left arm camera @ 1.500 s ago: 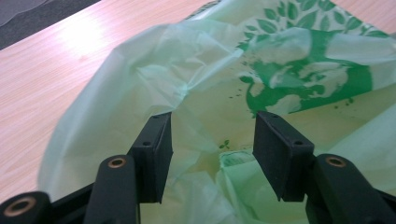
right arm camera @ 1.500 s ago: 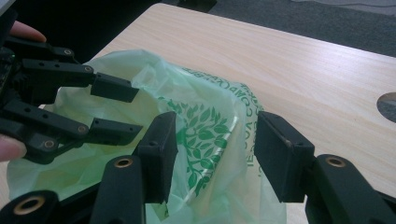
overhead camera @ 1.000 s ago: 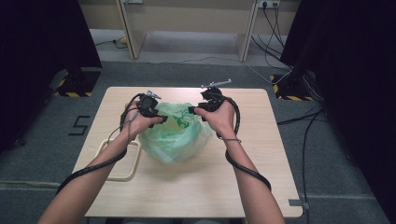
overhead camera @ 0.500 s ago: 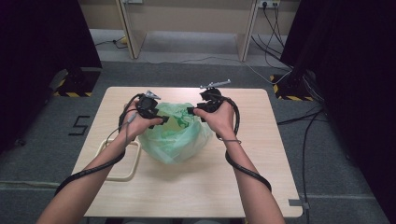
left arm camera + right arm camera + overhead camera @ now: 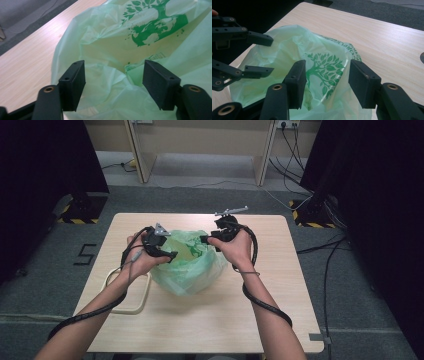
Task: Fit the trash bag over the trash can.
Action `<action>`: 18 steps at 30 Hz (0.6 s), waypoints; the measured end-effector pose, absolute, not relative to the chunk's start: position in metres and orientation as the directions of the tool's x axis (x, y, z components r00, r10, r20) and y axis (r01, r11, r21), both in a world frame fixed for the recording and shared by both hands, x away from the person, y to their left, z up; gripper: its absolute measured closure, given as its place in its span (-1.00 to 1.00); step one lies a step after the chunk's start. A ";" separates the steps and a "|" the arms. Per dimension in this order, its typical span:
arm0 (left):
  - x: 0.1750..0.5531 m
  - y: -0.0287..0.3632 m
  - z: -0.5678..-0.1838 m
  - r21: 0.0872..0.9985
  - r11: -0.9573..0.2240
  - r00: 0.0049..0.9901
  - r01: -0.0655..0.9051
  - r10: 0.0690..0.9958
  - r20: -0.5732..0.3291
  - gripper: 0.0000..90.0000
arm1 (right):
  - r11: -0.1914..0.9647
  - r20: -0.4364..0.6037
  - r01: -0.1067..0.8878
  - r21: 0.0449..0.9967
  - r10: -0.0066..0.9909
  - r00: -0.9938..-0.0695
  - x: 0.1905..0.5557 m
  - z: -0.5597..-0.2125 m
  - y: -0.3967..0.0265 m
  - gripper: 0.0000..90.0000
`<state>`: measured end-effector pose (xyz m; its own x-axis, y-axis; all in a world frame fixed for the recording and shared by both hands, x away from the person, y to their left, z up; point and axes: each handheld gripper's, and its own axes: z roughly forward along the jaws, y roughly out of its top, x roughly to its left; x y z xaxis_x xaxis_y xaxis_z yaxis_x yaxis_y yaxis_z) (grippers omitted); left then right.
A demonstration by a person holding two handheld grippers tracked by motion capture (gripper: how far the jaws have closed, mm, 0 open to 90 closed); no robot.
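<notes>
Translucent pale-green plastic bag with a green tree print sits mid-table. Left gripper, jaws just opening, released at its left rim; right gripper released at its right rim.

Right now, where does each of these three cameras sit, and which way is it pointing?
High view: above the person's side, facing forward and down on the table; shows both forearms, the left gripper and right gripper at the green bag.
Left gripper view: rides that gripper, looking between open jaws, which have just been opening, into the bag.
Right gripper view: rides that gripper, facing the bag's tree print; the left gripper shows beyond.
All share the bag.
</notes>
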<state>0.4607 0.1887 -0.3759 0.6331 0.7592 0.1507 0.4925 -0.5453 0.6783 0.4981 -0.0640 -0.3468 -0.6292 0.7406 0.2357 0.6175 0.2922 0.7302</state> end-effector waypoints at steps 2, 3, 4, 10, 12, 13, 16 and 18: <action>0.459 0.190 -0.375 0.676 -0.553 0.635 0.487 0.756 0.161 -0.28 | 0.291 0.237 0.617 0.731 0.741 -0.629 0.498 -0.347 -0.065 0.07; 0.457 0.190 -0.374 0.677 -0.551 0.632 0.487 0.758 0.162 -0.30 | 0.289 0.237 0.619 0.730 0.743 -0.626 0.498 -0.347 -0.066 0.07; 0.457 0.191 -0.373 0.679 -0.560 0.632 0.475 0.754 0.179 -0.33 | 0.288 0.237 0.620 0.730 0.744 -0.625 0.498 -0.347 -0.067 0.07; 0.454 0.196 -0.372 0.695 -0.540 0.620 0.475 0.766 0.172 -0.38 | 0.284 0.238 0.620 0.731 0.746 -0.622 0.497 -0.348 -0.070 0.07; 0.452 0.198 -0.372 0.700 -0.520 0.616 0.490 0.775 0.144 -0.39 | 0.283 0.240 0.624 0.728 0.747 -0.619 0.497 -0.349 -0.071 0.07; 0.451 0.199 -0.371 0.704 -0.513 0.614 0.491 0.777 0.138 -0.40 | 0.283 0.241 0.625 0.728 0.748 -0.619 0.497 -0.349 -0.072 0.07; 0.449 0.204 -0.371 0.708 -0.502 0.605 0.497 0.785 0.131 -0.42 | 0.281 0.241 0.627 0.727 0.750 -0.616 0.497 -0.350 -0.073 0.06; 0.448 0.208 -0.372 0.710 -0.494 0.604 0.503 0.788 0.120 -0.43 | 0.281 0.242 0.629 0.725 0.751 -0.615 0.497 -0.351 -0.073 0.06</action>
<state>0.4478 0.2079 -0.3716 0.6038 0.7880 0.1202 0.5029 -0.4936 0.7095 0.4972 -0.0734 -0.3510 -0.6146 0.7508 0.2420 0.6286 0.2807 0.7253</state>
